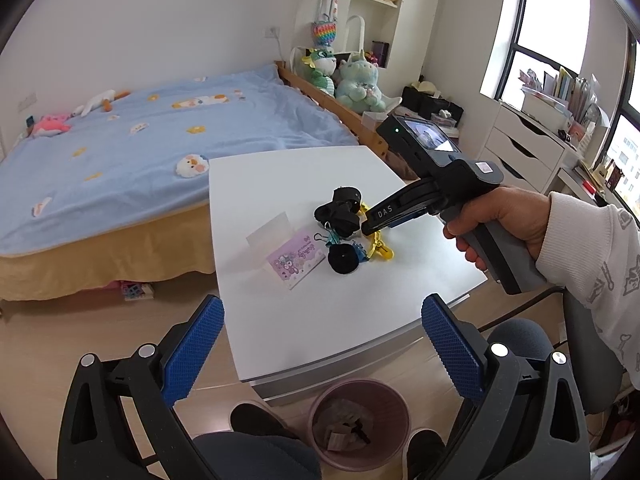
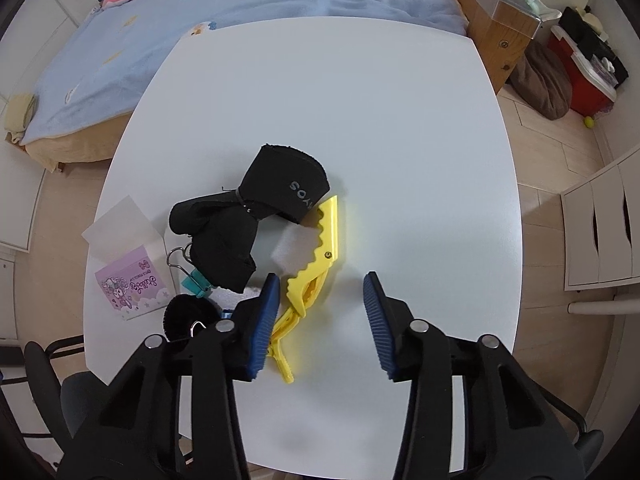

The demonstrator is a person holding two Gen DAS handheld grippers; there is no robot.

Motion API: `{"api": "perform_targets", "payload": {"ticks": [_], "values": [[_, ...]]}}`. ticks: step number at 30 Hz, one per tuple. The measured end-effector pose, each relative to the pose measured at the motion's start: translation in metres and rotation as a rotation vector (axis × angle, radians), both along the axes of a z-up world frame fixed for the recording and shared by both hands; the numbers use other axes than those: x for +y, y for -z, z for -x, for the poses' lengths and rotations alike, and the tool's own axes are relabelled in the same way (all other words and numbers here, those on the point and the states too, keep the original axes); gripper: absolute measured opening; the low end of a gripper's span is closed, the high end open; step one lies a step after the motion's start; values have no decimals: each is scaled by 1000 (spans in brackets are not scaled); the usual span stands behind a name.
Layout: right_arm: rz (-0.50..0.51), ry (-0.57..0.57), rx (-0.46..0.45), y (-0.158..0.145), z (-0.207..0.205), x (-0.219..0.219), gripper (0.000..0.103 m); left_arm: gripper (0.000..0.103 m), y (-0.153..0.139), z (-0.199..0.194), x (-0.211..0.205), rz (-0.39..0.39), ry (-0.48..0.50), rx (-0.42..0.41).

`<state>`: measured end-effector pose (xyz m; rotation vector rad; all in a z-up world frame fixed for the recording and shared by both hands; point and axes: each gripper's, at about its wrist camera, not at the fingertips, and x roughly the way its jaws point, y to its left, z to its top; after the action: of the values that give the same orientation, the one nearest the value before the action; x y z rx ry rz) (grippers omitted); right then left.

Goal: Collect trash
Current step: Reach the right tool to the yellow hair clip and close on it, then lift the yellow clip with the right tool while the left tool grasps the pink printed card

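On the white table [image 2: 360,120] lies a cluster: yellow toothed plastic clip [image 2: 314,252] flat, touching a black fabric strap [image 2: 260,216]; teal binder clip [image 2: 196,284]; black fuzzy pad [image 2: 186,314]; pink illustrated card [image 2: 132,286]; translucent paper [image 2: 120,230]. Pink wastebasket [image 1: 360,424] stands below, holding scraps.

The worktop [image 2: 400,140] is plain white, and on it lie a bright yellow clip [image 2: 316,256], a black cloth bundle [image 2: 256,220] with grey lettering, a teal binder clip [image 2: 196,285] and a lilac card [image 2: 130,286] printed with cartoon figures. The bed [image 1: 120,152] has a light blue blanket dotted with yellow flowers and white ducks. The bin [image 1: 360,424] is dusty pink, and both hand-held grippers are black with blue ridged pads [image 2: 264,320].
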<state>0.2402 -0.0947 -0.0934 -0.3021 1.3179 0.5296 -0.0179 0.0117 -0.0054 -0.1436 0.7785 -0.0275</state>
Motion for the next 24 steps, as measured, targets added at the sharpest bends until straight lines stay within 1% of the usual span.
{"api": "perform_targets", "payload": {"ticks": [1, 2, 3, 4, 11, 17, 24], "values": [[-1, -4, -1, 0, 0, 1, 36, 95, 0, 0, 0, -1, 2, 1], [-1, -6, -4, 0, 1, 0, 31, 95, 1, 0, -1, -3, 4, 1], [-3, -9, -4, -1, 0, 0, 22, 95, 1, 0, -1, -5, 5, 1], [-11, -11, 1, -1, 0, -1, 18, 95, 1, 0, -1, -6, 5, 2], [-47, -2, 3, -3, 2, -14, 14, 95, 2, -5, 2, -14, -1, 3], [-112, 10, -18, -20, 6, -31, 13, 95, 3, -13, 4, -26, 4, 7], [-181, -10, -35, -42, 21, -47, 13, 95, 2, -34, 11, -36, 21, 16]]}}
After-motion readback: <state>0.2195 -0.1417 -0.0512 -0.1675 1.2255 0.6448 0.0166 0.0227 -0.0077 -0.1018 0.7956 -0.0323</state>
